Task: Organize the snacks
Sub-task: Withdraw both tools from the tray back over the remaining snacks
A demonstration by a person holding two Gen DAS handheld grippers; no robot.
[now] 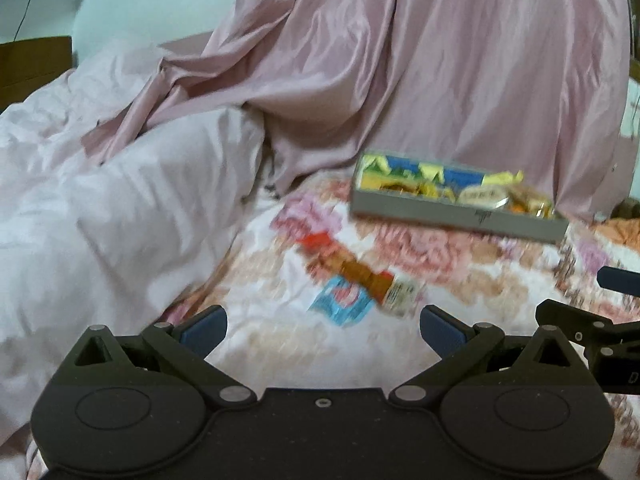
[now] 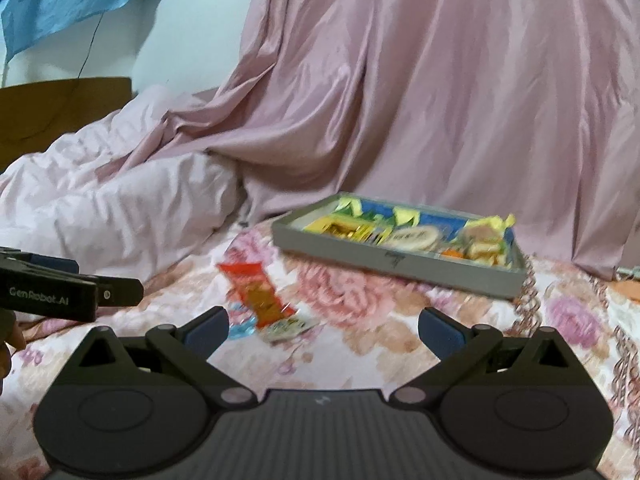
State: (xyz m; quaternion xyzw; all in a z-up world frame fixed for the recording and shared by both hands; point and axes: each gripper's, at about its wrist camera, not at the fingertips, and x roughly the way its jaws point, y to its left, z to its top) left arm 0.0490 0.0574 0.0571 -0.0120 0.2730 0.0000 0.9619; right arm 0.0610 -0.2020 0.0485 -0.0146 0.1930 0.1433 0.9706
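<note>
A grey box [image 1: 460,214] [image 2: 400,260] holding several wrapped snacks lies on the floral bedspread, in front of the pink curtain. Three loose snack packets lie closer to me: a red-orange packet [image 1: 344,266] [image 2: 256,290], a blue packet [image 1: 340,300] [image 2: 242,322] partly under it, and a small white packet [image 1: 400,294] [image 2: 286,328]. My left gripper [image 1: 323,330] is open just short of the packets, nothing between its fingers. My right gripper [image 2: 323,330] is open too, empty, with the packets ahead on its left. Both views are motion-blurred.
A rumpled pale pink duvet [image 1: 120,208] [image 2: 112,200] piles up at the left. The pink curtain [image 1: 440,60] [image 2: 440,100] hangs behind the box. A brown headboard [image 2: 60,108] stands at the far left. The other gripper's body shows at each view's edge.
</note>
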